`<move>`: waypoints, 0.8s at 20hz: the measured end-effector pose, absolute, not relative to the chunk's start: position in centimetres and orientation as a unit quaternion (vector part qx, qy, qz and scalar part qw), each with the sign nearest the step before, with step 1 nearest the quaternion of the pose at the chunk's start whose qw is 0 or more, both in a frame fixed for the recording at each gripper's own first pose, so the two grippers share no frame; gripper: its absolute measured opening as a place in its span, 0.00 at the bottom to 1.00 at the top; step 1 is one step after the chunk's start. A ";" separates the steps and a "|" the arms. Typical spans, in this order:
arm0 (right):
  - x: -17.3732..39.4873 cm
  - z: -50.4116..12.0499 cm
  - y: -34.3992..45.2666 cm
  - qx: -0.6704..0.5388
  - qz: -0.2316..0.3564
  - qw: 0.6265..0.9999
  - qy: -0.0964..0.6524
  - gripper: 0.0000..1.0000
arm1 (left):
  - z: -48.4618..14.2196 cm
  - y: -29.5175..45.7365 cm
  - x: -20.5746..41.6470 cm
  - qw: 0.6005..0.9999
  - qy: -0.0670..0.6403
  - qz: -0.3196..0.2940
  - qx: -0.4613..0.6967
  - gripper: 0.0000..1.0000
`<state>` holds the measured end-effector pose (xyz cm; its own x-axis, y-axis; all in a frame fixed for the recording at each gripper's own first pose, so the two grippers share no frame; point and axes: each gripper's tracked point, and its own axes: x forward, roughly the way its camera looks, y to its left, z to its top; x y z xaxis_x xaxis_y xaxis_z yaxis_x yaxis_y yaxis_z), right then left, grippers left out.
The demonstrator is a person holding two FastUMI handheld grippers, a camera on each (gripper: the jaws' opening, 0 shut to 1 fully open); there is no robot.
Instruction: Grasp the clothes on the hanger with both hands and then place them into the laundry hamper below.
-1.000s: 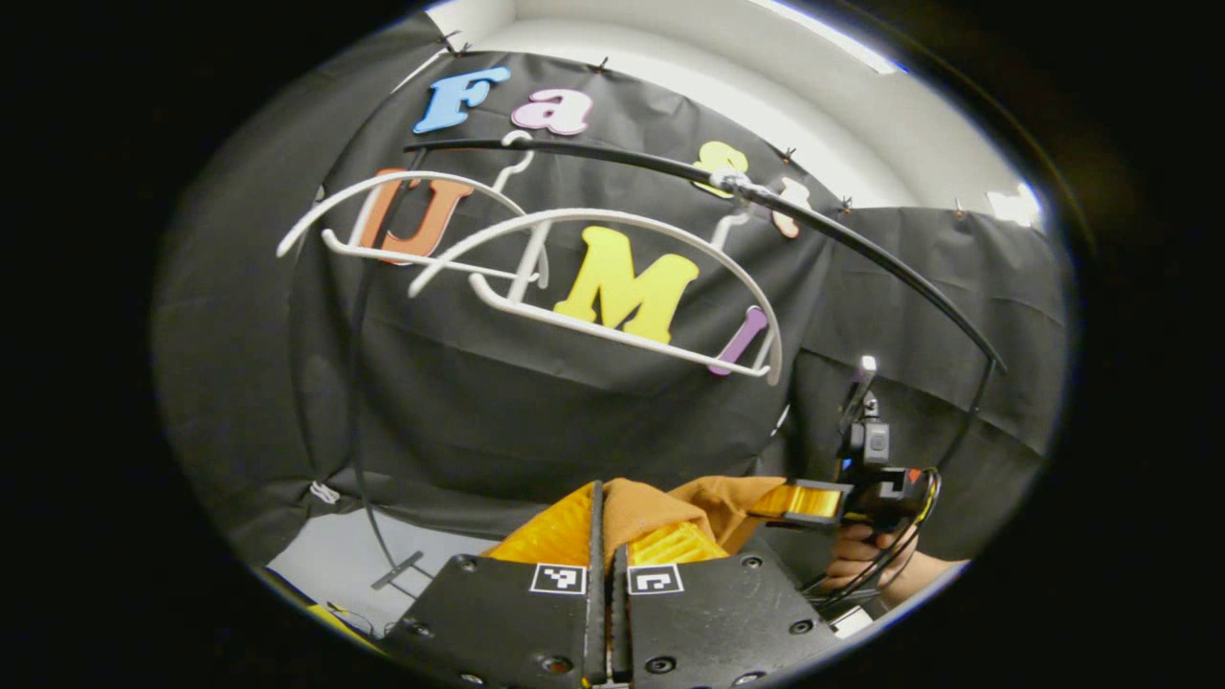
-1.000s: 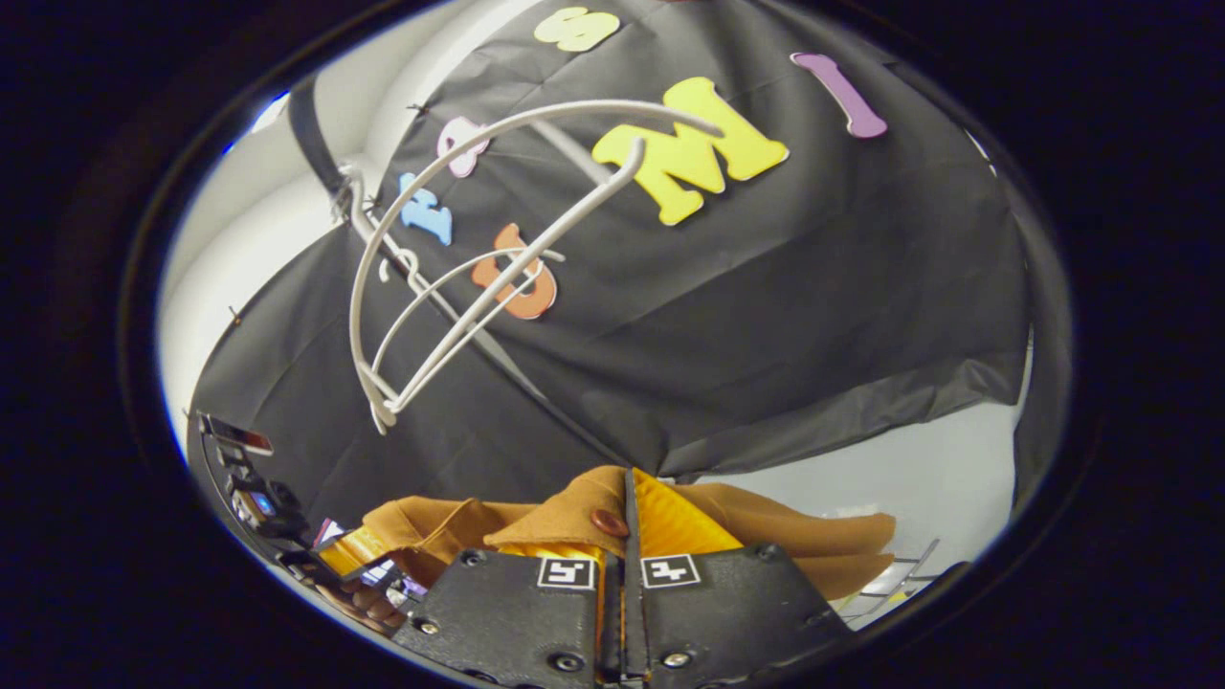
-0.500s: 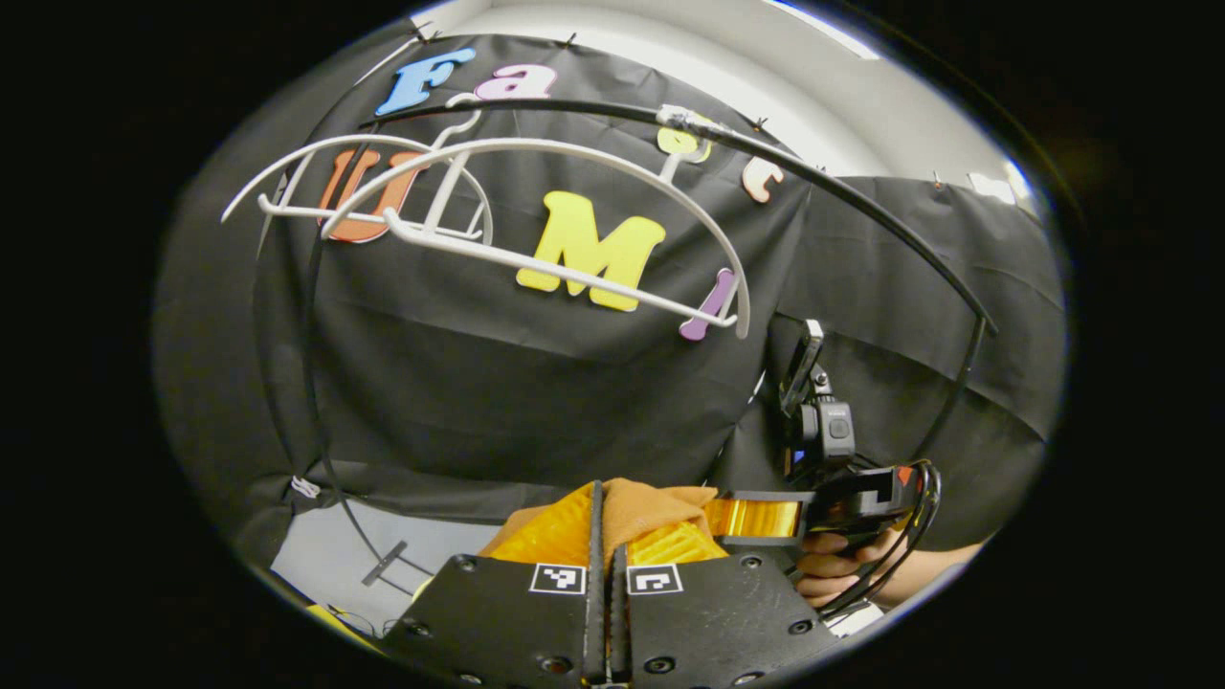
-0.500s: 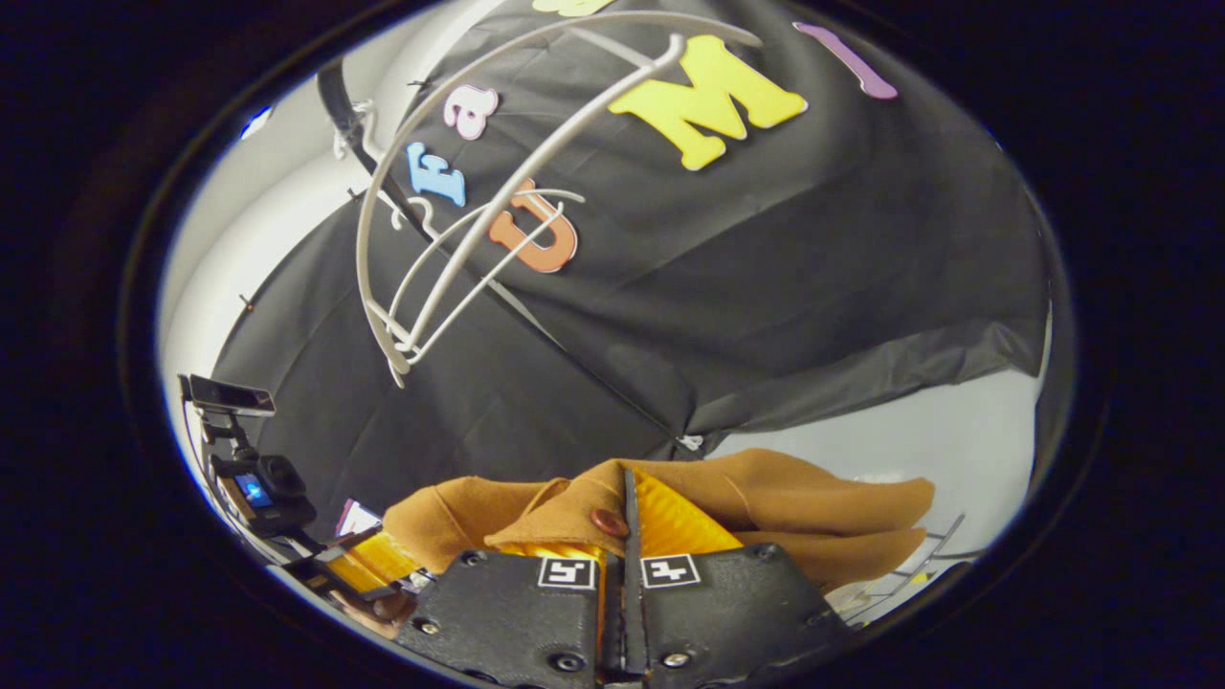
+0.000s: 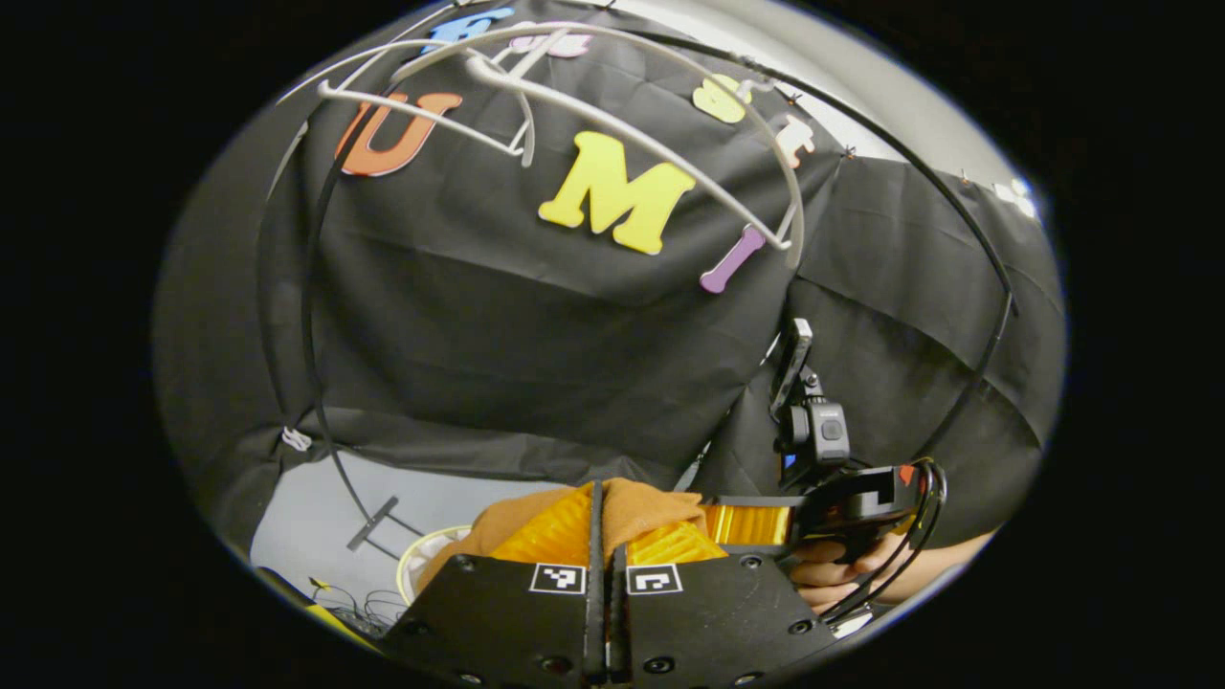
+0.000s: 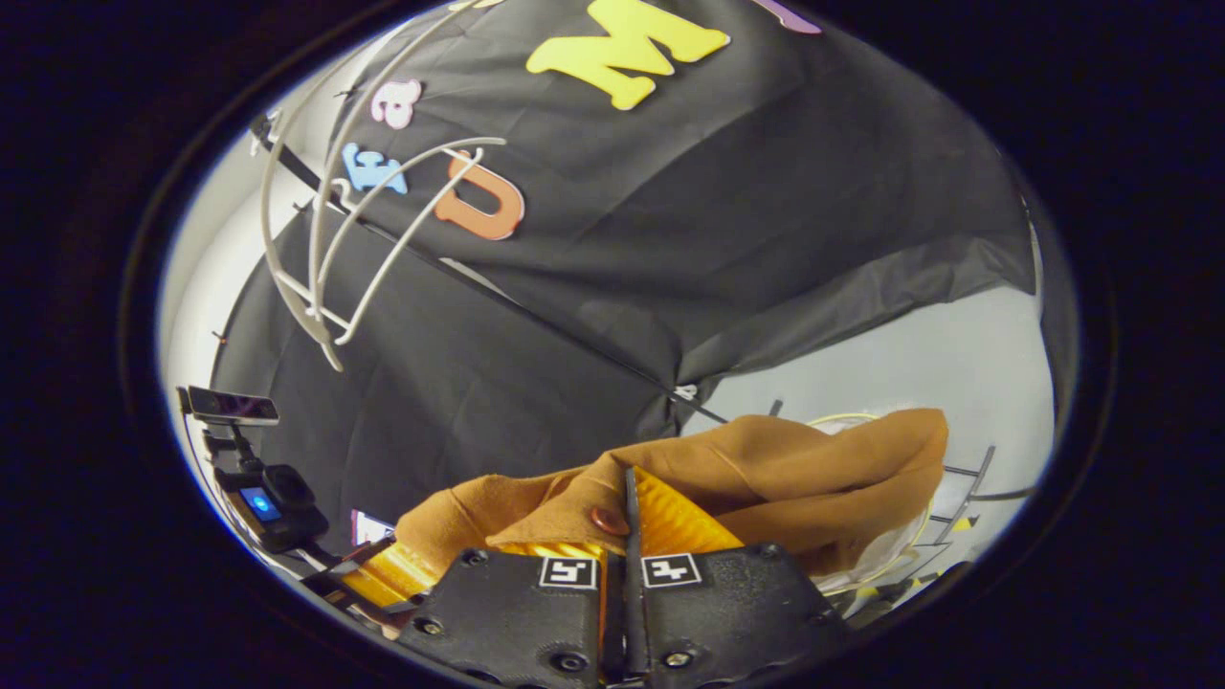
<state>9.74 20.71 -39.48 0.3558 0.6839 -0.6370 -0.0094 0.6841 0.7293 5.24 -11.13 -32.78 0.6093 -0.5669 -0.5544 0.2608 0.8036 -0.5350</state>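
A brown garment [image 6: 766, 478] with a button hangs between my two grippers, off the hangers. My right gripper [image 6: 627, 512] is shut on its edge by the button. My left gripper [image 5: 605, 526] is shut on another fold of the brown garment [image 5: 636, 502]. In the left gripper view the right gripper [image 5: 756, 524] and the hand holding it sit at the lower right. In the right gripper view the left gripper [image 6: 383, 572] shows at the lower left. Two bare white hangers [image 5: 612, 120] hang from a black rail above. The pale rim of the hamper [image 5: 421, 560] lies low, under the cloth.
The black rack's upright [image 5: 311, 383] and foot stand on the grey floor [image 5: 459, 493] at the left. In the right gripper view the hamper rim [image 6: 895, 565] and a wire frame [image 6: 957, 498] show under the hanging cloth.
Both grippers have moved down with the garment. The hangers and rail have climbed toward the top of both views, and the hamper rim has come into sight below.
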 end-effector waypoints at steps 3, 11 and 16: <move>8.6 -43.2 20.2 0.307 0.201 0.754 0.545 0.05 | -36.1 -10.8 4.6 0.865 0.400 -0.229 -0.198 0.02; 7.8 -52.9 19.6 0.172 0.116 0.763 0.613 0.07 | -46.3 -8.9 1.6 0.829 0.502 -0.205 -0.135 0.09; 7.9 -53.7 18.1 0.128 0.085 0.773 0.616 0.35 | -49.6 -8.9 -0.1 0.792 0.565 -0.201 -0.117 0.16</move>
<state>7.90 18.09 -53.72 0.2277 0.2894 -0.9297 0.0252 0.9527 0.3027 -0.10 -8.89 -49.60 0.2806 -0.4502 -0.8477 0.1858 0.8920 -0.4122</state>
